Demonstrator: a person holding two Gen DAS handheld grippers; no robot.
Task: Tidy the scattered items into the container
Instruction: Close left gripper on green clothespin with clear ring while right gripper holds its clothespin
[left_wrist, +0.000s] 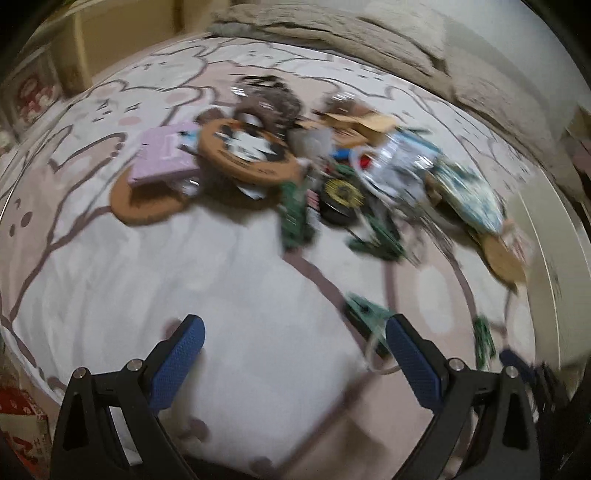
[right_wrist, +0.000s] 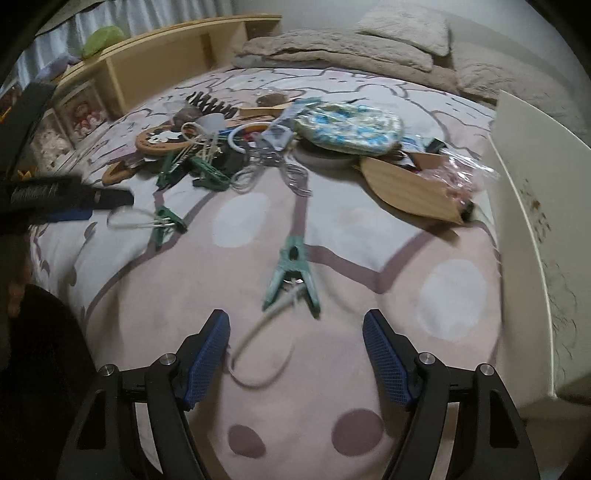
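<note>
Right claw (right_wrist: 295, 354) spread wide at bottom centre, pinching nothing; a green clothes peg (right_wrist: 293, 275) lies on the bedspread (right_wrist: 369, 314) just above it. Left claw (left_wrist: 295, 363) likewise spread. White container (right_wrist: 535, 229) at right edge.

Left gripper (left_wrist: 295, 332): two black angular arms of open triangular frame construction, each ending in a blue pad (left_wrist: 179, 360) with a fine cross-hatched grip texture, and each arm fitted with two round silver screw heads at its pivots. Right gripper (right_wrist: 296, 332): identical build, black linkage arms, blue mesh-textured pads (right_wrist: 207, 354), and two silver screws per side. No cables or markings are legible on either unit.
</note>
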